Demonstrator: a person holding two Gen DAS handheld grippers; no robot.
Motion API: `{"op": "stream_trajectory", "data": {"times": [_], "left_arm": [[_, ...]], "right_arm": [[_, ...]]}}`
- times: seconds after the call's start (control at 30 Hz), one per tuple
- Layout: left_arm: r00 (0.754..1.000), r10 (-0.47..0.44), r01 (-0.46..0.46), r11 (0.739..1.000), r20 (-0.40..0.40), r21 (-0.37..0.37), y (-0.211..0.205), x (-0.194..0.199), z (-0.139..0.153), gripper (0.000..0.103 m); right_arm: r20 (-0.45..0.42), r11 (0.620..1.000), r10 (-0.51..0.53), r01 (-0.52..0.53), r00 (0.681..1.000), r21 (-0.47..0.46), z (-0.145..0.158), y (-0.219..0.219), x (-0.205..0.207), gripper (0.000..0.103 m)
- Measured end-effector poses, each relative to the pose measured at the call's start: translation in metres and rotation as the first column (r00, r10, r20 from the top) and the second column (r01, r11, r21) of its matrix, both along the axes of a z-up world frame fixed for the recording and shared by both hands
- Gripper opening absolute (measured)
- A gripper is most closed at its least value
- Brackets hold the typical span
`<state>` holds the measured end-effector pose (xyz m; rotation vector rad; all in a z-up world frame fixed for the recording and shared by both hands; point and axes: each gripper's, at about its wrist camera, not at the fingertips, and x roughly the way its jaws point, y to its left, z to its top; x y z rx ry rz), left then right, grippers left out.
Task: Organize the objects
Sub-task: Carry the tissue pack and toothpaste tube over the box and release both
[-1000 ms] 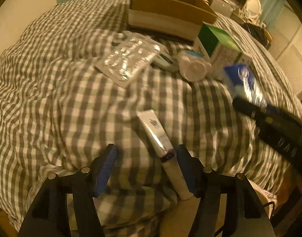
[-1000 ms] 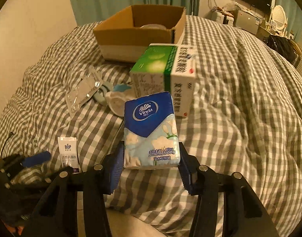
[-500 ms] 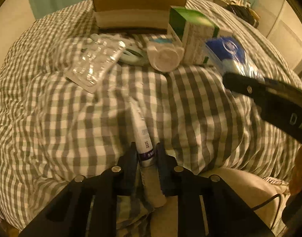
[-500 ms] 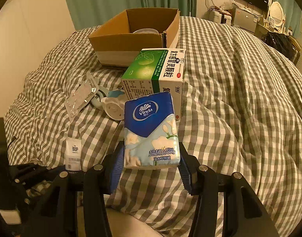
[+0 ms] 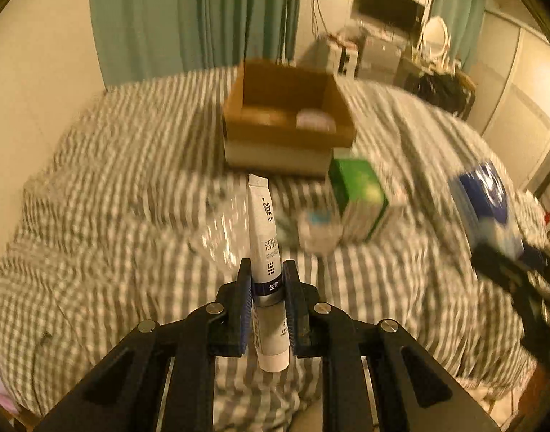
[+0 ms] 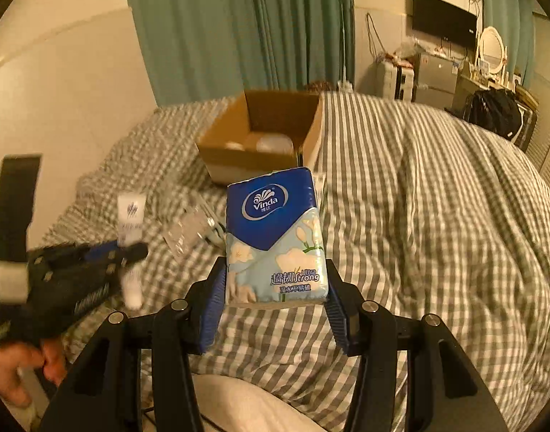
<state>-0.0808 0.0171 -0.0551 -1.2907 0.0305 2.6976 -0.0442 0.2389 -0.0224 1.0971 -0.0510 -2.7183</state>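
Left wrist alone shows green box [image 5: 361, 194] (blurred).

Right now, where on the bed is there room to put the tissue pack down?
The bedspread is bare to the right of the cardboard box. Left of the box is bare too. It is crowded just in front of the box: the green box, a small white tub and the blister packs lie there.
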Motion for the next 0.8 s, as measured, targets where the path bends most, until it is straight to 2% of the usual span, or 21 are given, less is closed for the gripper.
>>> {"op": "stream_trajectory", "data": {"times": [0.1, 0.23, 0.4, 0.47, 0.57, 0.63, 0.8], "left_arm": [[0.998, -0.025, 0.022, 0.999, -0.057, -0.049, 0.008, -0.014, 0.031, 0.016], [0.990, -0.062, 0.052, 0.995, -0.126, -0.083, 0.019, -0.037, 0.062, 0.016], [0.982, -0.070, 0.049, 0.991, -0.176, -0.121, 0.035, -0.092, 0.089, 0.016], [0.977, -0.046, 0.024, 0.994, -0.210, -0.108, 0.037, -0.113, 0.097, 0.016], [0.973, -0.016, 0.000, 0.998, -0.229, -0.069, 0.037, -0.154, 0.102, 0.016], [0.971, -0.019, 0.002, 0.997, -0.237, -0.073, 0.040, -0.183, 0.094, 0.016], [0.983, -0.055, 0.037, 0.994, -0.177, -0.103, 0.044, -0.240, 0.052, 0.016]], "right_arm": [[-0.038, 1.000, 0.015, -0.015, 0.999, -0.016, 0.026, 0.004, -0.005, 0.050], [-0.084, 0.998, 0.055, -0.051, 0.995, 0.044, 0.064, 0.000, -0.034, 0.050], [-0.138, 0.996, 0.084, -0.077, 0.987, 0.053, 0.104, -0.005, -0.093, 0.050], [-0.148, 0.996, 0.081, -0.077, 0.986, 0.035, 0.112, -0.006, -0.123, 0.050], [-0.128, 0.998, 0.066, -0.065, 0.990, 0.015, 0.105, -0.011, -0.175, 0.050], [-0.100, 0.998, 0.061, -0.061, 0.993, 0.003, 0.092, -0.011, -0.204, 0.050], [0.035, 0.998, 0.027, -0.025, 0.999, -0.058, 0.028, -0.011, -0.285, 0.049]]}}
